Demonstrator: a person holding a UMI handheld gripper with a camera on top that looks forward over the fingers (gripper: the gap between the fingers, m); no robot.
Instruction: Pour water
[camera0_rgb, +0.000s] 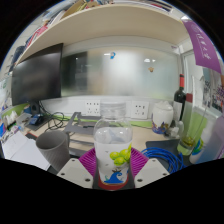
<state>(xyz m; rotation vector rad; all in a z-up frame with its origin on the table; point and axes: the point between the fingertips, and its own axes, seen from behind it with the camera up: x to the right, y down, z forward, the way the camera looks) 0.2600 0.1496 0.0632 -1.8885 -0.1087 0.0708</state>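
The gripper (112, 165) held a clear plastic bottle with a clear cap (113, 140) upright between its two fingers. Both magenta pads (90, 160) pressed against the lower sides of the bottle, so the fingers were closed on it. The bottle carried a label with yellow-green and orange printing on its lower half. Whether the bottle contained water could not be determined; its wall was transparent and no liquid line was distinguishable.

To the left of the bottle, a grey round cup (53, 148) stood on the white table (25, 152). The cup's opening faced upward; its contents were not visible. To the right of the bottle, a coil of blue cable (168, 156) lay on the table. Further right of the bottle, a tall clear glass with a green tint (197, 128) stood on the table. Beyond and right of the bottle, a dark bottle with a red top (180, 100) stood upright near the wall.

Behind the bottle, white wall sockets (92, 105) were set along the wall. Left of the bottle and beyond the cup, a large dark monitor (36, 75) stood at the back of the table.
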